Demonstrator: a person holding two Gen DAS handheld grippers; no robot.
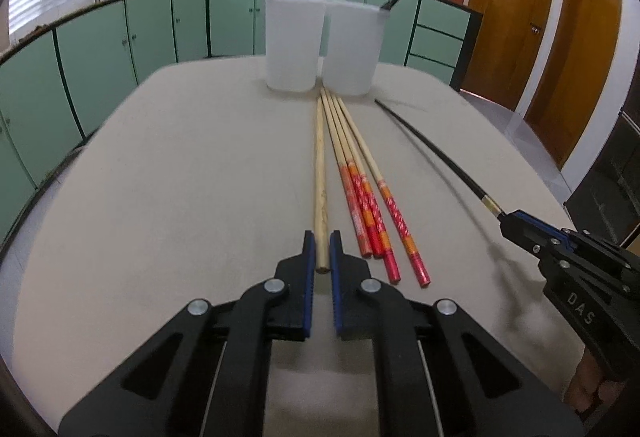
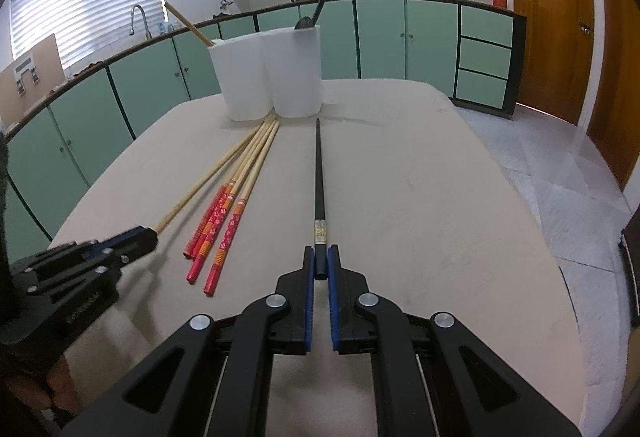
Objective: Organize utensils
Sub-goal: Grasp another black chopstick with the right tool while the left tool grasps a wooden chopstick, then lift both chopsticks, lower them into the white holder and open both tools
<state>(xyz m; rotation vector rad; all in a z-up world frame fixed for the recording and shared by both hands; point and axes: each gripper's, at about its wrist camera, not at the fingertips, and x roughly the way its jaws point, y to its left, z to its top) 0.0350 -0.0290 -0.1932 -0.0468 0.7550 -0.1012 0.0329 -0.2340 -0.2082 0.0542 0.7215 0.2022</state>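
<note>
My left gripper is shut on the thick end of a plain wooden chopstick that lies pointing at the cups. My right gripper is shut on the butt of a black chopstick; it also shows in the left wrist view. Several red-and-orange-handled bamboo chopsticks lie fanned between them, and show in the right wrist view. Two white cups stand at the far edge: the left cup holds a wooden chopstick, the right cup holds a black one.
The beige table has rounded edges. Green cabinets and a counter run behind it. Wooden doors stand to the right. The tiled floor lies beyond the table's right edge.
</note>
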